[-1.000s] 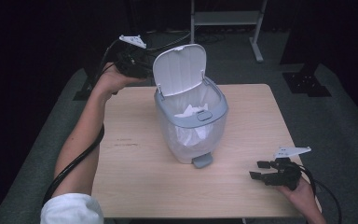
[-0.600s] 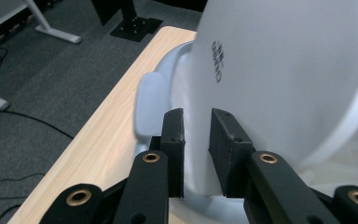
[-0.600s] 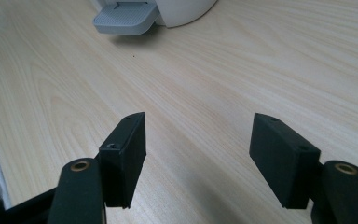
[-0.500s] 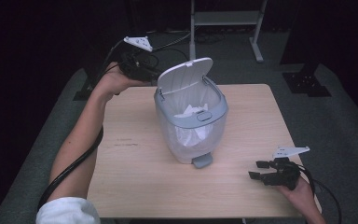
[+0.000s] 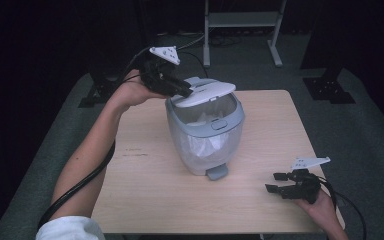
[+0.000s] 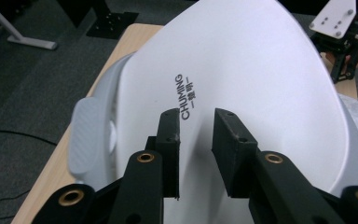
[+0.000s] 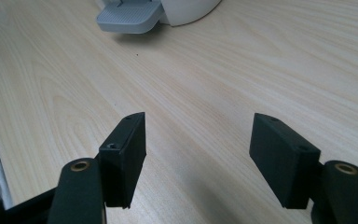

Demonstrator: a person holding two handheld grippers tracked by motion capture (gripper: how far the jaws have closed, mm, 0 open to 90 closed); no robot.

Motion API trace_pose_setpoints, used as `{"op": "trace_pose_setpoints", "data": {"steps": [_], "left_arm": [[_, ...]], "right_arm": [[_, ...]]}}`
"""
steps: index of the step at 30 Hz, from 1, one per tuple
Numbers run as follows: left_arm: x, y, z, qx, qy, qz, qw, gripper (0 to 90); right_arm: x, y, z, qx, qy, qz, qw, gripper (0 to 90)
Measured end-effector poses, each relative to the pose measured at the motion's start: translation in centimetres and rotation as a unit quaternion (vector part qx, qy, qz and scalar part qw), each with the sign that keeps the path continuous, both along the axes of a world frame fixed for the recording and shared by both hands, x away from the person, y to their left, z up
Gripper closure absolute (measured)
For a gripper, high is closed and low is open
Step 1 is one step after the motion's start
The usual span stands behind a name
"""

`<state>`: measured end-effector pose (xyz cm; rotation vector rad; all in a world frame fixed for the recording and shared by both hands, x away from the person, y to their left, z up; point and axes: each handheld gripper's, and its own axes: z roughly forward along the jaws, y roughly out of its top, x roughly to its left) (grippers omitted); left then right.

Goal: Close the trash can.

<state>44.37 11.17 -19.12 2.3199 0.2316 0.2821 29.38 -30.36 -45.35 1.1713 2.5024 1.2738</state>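
Observation:
A grey pedal bin (image 5: pixel 205 135) with a white bag inside stands mid-table. Its white lid (image 5: pixel 207 92) is tipped almost flat over the rim. My left gripper (image 5: pixel 185 91) rests on the lid's top from the back left. In the left gripper view its jaws (image 6: pixel 196 116) lie on the lid (image 6: pixel 242 70) beside the printed brand name; they have just been opening, with a narrow gap and nothing between them. My right gripper (image 5: pixel 277 182) sits low at the table's front right, open. Its jaws (image 7: pixel 198 126) hold nothing and point toward the bin's pedal (image 7: pixel 130 16).
The wooden table (image 5: pixel 145 200) has bare surface in front of and beside the bin. A black cable (image 5: pixel 75 185) trails from the left gripper past the left table edge. A white metal stand (image 5: pixel 242 20) is on the dark floor behind the table.
The lid has swung down from upright to nearly flat over the bin. My left gripper moved rightward with it. The right gripper has stayed put.

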Motion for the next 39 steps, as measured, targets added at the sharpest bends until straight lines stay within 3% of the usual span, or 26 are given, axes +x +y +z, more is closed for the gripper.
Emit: {"op": "trace_pose_setpoints", "data": {"steps": [11,18,27,36,37,38,39], "left_arm": [[-0.6,-1.1,-0.6,0.007,0.0,-0.012,0.9999,66.0],[-1.6,-2.6,-0.9,0.024,-0.01,-0.032,0.9992,63.8],[-1.8,-3.9,-1.8,0.037,-0.003,-0.043,0.9984,61.6],[-1.5,-4.4,-2.3,0.019,0.011,-0.036,0.9991,56.2],[-1.5,-4.5,-2.4,0.012,0.017,-0.025,0.9994,56.2],[-1.2,-4.5,-2.7,-0.001,0.042,-0.011,0.9991,51.1],[-1.2,-4.5,-2.7,-0.001,0.042,-0.011,0.9991,48.9]], "right_arm": [[0.1,0.1,-0.1,-0.001,-0.001,0.002,1.0,35.1],[0.1,0.3,0.0,-0.002,0.0,0.002,1.0,35.0],[0.0,0.3,0.0,-0.002,-0.001,0.002,1.0,35.0],[0.0,0.6,-0.1,-0.02,-0.002,0.004,0.9998,34.9],[0.0,0.6,-0.1,-0.02,-0.002,0.004,0.9998,34.9],[0.0,0.6,-0.1,-0.02,-0.003,0.004,0.9998,34.9],[0.1,0.6,-0.1,-0.018,-0.004,0.003,0.9998,34.9]]}}
